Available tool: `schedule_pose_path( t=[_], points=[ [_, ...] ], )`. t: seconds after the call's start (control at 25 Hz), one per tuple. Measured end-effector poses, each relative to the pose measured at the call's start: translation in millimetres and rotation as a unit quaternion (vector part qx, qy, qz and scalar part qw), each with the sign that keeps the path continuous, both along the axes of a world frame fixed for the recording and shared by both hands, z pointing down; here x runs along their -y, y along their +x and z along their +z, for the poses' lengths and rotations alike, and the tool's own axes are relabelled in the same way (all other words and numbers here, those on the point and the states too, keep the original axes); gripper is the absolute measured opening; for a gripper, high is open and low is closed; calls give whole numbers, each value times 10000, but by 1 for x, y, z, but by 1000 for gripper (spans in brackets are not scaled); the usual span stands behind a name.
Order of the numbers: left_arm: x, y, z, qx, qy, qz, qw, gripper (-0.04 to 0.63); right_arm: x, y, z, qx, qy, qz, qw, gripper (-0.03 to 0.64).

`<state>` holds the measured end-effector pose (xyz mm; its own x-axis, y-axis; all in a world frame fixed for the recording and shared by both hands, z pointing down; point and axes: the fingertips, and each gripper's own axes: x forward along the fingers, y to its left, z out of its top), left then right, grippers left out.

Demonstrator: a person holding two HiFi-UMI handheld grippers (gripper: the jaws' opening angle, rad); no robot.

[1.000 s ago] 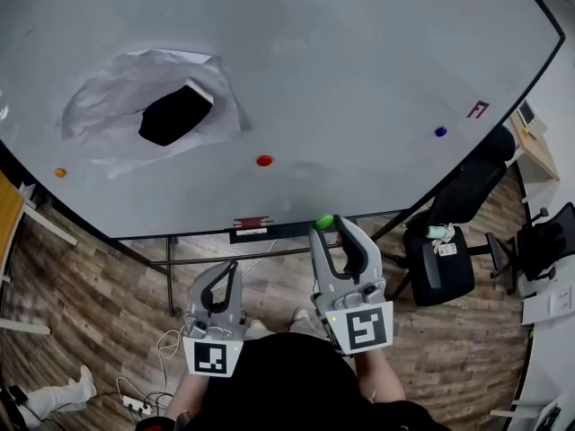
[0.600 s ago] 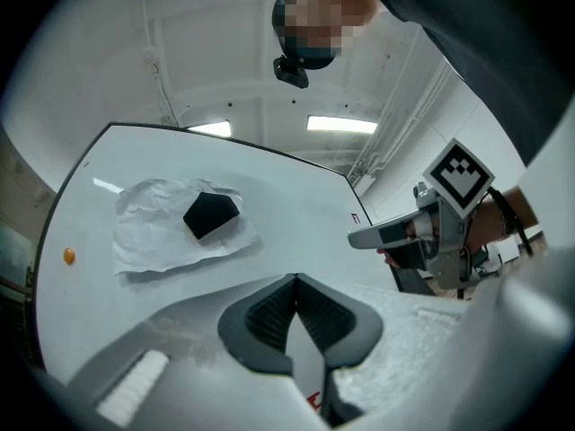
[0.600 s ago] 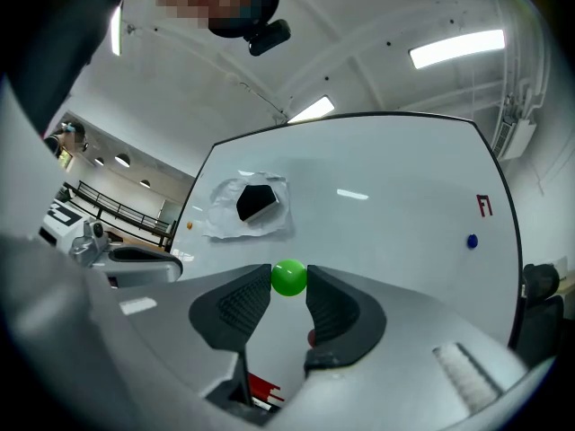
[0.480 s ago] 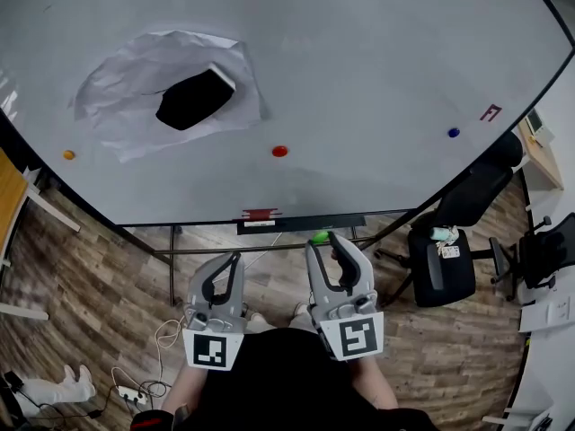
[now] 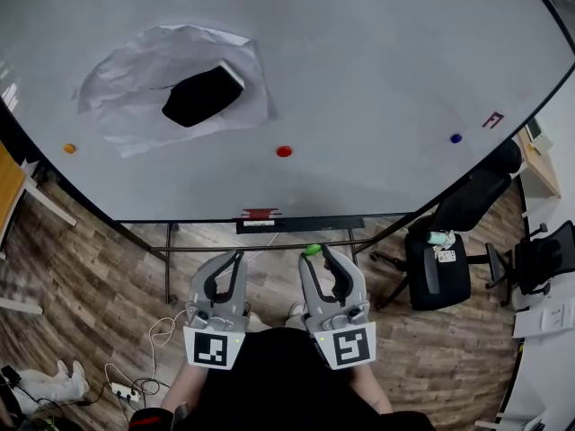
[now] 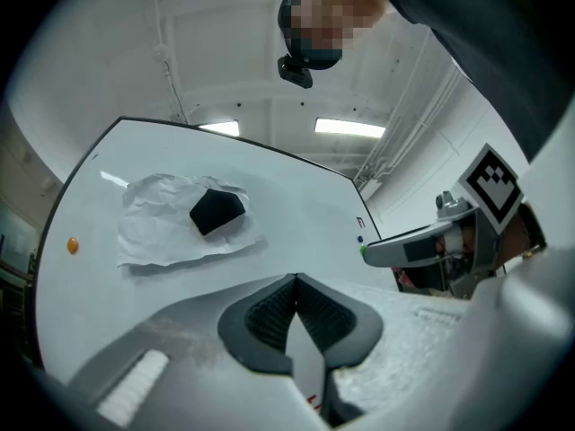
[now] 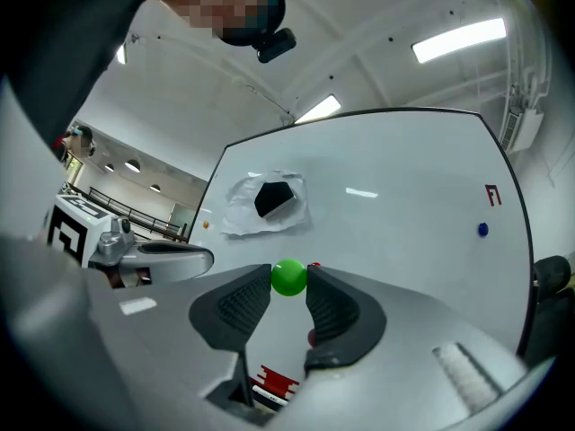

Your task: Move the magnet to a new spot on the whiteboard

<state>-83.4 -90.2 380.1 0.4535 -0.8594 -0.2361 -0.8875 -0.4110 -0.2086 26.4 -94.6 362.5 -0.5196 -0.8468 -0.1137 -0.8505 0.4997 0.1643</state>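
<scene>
Right gripper view: at frame centre, right tool [image 7: 288,284] pinches green magnet [image 7: 288,276] below the whiteboard [image 7: 395,196]; left tool [image 6: 295,284] closed, empty.

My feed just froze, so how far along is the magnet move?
Done: the green magnet is off the whiteboard. In hand: the right gripper pinches it at its tips, clear of the board. Remaining: set it on a bare spot. The left gripper is shut and empty.
</scene>
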Motion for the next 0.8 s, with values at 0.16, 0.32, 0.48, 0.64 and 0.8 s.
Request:
schedule_pose_path(
  t=[0.16, 0.32, 0.48, 0.64, 0.8],
  points=[
    [0, -1, -1, -106, 13, 2, 9999, 2, -1, -1, 2, -10, -1, 24, 10000, 126],
    [1, 0, 0, -130, 0, 4, 9999, 2, -1, 3, 2, -92, 7, 77, 9999, 126],
    [0, 2, 1, -156, -15, 18, 9999, 2, 2, 8, 2, -23, -40, 109, 9999, 126],
    [1, 2, 4, -119, -73, -8, 9999, 2, 5, 8, 5, -67, -101, 69, 9999, 126],
    [4, 3, 7, -130, -102, -37, 9999, 2, 7, 9, 6, -97, -97, 45, 9999, 126]
  ],
)
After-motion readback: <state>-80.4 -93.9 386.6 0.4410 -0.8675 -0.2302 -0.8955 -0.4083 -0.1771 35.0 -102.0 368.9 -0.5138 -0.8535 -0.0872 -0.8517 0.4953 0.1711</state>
